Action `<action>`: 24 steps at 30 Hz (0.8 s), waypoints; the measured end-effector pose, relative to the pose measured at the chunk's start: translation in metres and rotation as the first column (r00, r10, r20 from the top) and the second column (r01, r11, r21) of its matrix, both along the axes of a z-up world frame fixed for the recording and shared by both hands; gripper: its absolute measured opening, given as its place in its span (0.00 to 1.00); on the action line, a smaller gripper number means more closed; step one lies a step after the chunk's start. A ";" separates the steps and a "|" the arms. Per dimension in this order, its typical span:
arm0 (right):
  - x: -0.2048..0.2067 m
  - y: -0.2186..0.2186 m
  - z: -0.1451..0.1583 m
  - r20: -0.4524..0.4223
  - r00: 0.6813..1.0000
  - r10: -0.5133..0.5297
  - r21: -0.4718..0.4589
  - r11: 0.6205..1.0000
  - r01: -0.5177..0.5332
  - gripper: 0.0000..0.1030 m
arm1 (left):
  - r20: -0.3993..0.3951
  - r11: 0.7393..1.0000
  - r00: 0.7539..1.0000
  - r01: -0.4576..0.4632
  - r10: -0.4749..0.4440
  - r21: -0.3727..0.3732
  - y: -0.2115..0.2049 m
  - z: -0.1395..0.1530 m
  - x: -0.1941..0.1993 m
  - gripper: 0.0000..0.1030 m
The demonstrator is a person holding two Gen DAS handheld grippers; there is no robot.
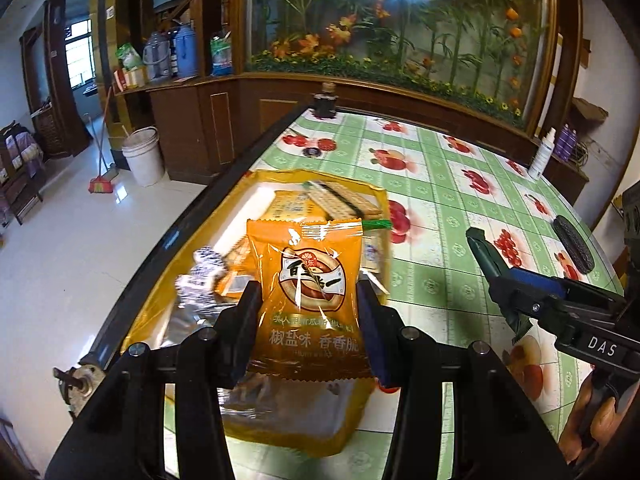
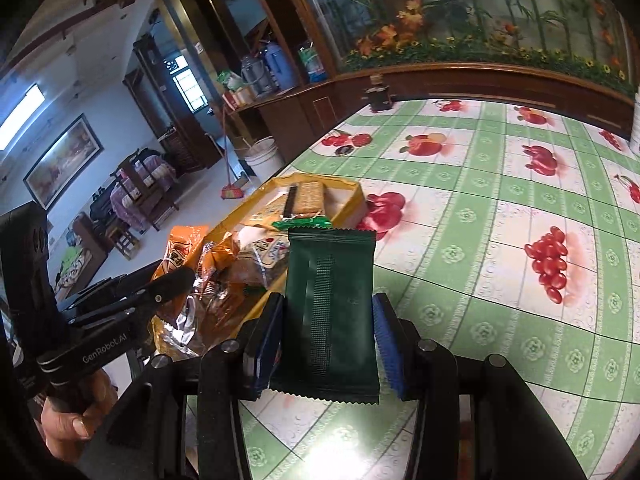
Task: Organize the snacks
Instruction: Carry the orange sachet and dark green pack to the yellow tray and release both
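Green fruit-print cloth covers the desk (image 1: 460,200). Left claw (image 1: 308,312) grips an orange snack packet (image 1: 308,280) upright above a yellow tray (image 1: 240,188) of snacks. Right claw (image 2: 326,344) pinches a dark green packet (image 2: 330,312) just beside that tray.

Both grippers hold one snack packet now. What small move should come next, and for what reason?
Probably carry both packets away from the yellow tray to the bare tablecloth and set them down apart. The left gripper has its jaws shut on the orange packet, held above the tray's mixed pile; the right gripper holds the dark green packet beside the tray, over the cloth.
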State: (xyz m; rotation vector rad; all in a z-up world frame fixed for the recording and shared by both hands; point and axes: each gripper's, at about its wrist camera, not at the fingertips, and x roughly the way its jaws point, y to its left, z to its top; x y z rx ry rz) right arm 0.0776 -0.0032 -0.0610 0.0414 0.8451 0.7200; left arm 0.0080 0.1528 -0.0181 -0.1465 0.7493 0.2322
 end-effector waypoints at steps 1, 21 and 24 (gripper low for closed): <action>0.001 0.004 0.000 -0.003 1.000 0.008 0.001 1.000 -0.008 0.44 | 0.001 1.000 1.000 -0.011 0.011 -0.002 0.005 0.000 -0.002 0.44; 0.038 0.139 -0.007 -0.008 0.983 0.184 -0.057 0.981 -0.184 0.44 | -0.060 0.994 0.994 -0.094 0.091 -0.063 0.055 -0.022 0.007 0.44; 0.048 0.151 -0.012 -0.018 0.983 0.183 -0.072 0.980 -0.184 0.44 | -0.067 0.993 0.994 -0.095 0.091 -0.066 0.057 -0.024 0.014 0.44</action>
